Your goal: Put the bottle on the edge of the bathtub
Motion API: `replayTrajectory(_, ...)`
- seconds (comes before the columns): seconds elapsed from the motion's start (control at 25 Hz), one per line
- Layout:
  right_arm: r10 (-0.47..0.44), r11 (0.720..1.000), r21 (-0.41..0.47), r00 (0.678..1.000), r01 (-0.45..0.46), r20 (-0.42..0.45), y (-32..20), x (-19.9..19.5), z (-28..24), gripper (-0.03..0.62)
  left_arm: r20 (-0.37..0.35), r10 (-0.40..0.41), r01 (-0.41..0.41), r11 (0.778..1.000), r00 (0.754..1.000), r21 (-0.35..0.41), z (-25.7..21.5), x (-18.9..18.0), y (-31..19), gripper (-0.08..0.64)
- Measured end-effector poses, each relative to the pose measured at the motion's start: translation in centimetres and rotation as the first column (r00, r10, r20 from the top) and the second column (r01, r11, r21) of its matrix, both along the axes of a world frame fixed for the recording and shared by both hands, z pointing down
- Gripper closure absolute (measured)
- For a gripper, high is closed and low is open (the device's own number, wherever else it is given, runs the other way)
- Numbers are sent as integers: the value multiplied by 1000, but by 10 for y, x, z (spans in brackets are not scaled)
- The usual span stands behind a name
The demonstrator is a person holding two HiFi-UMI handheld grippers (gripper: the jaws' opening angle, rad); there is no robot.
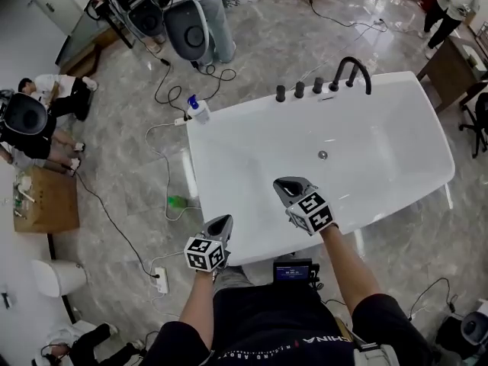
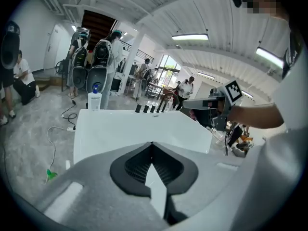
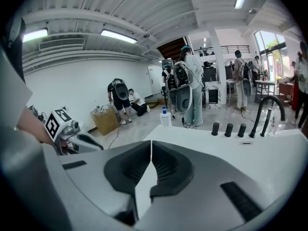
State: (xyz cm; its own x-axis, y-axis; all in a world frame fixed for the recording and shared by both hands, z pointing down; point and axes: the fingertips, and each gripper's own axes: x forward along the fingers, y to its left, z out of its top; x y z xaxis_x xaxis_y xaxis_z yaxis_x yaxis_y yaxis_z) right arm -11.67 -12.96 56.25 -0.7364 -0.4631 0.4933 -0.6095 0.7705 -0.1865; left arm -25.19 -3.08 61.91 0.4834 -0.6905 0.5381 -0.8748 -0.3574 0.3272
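Bottle (image 1: pixel 197 110): white w/ blue pump top, upright at the far-left corner of the bathtub (image 1: pixel 245 113), and from the head view it looks to be sitting right on the rim, not on the floor beside it. Both gripper views agree: it's at that same corner, small and far off. Along the back rim to its right are three dark knobs (image 1: pixel 299 90), then the black faucet (image 1: pixel 353 71). The basin is bare but for the drain (image 1: pixel 322 155). Left tongs (image 1: pixel 219 224) are pressed together w/ nothing btwn them and hover at the near rim, well apart from the bottle. Right tongs (image 1: pixel 290 188) are likewise together and empty, over the near side of the basin. Cables (image 1: pixel 164 139) and a green item (image 1: pixel 177 201) lie on the floor by the tub's left side. Verdict: placement looks done, as the bottle stands on its own w/ no tongs on it. Nothing obvious is left, maybe just a check that it's stable so near the corner.
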Motion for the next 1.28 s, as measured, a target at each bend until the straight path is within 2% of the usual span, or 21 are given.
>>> replayTrajectory(0.16, -48, 998, 34, 998, 49, -29, 49, 30, -31, 575, 49, 56, -58, 998, 997, 25, -18, 25, 34, 551)
replayTrajectory(0.36, 12, 998, 58, 1000, -11, -5, 96, 43, -61, 577, 105, 159, -168, 982, 982, 87, -43, 49, 75, 551)
replayTrajectory(0.48, 29, 998, 60, 1000, -28, -5, 131, 43, -69, 578, 124, 178, -196, 969, 976, 152, -66, 62, 109, 551)
replayTrajectory(0.6, 9, 998, 60, 999, -7, -36, 169, 26, -64, 578, 106, 144, -163, 966, 984, 203, -77, 52, 151, 551)
replayTrajectory(0.72, -11, 997, 71, 998, 16, -66, 202, -2, -58, 578, 93, 115, -133, 967, 989, 219, -75, 25, 190, 551)
replayTrajectory(0.92, -7, 997, 81, 997, 13, -76, 246, -44, -52, 580, 42, 56, -65, 963, 998, 261, -79, -15, 226, 551)
replayTrajectory(1.04, 0, 997, 83, 997, 6, -74, 263, -58, -53, 580, 15, 46, -49, 957, 999, 287, -86, -21, 236, 551)
replayTrajectory(1.28, -9, 993, 114, 997, 18, -80, 286, -66, -64, 580, -7, 80, -74, 946, 997, 315, -95, -10, 248, 551)
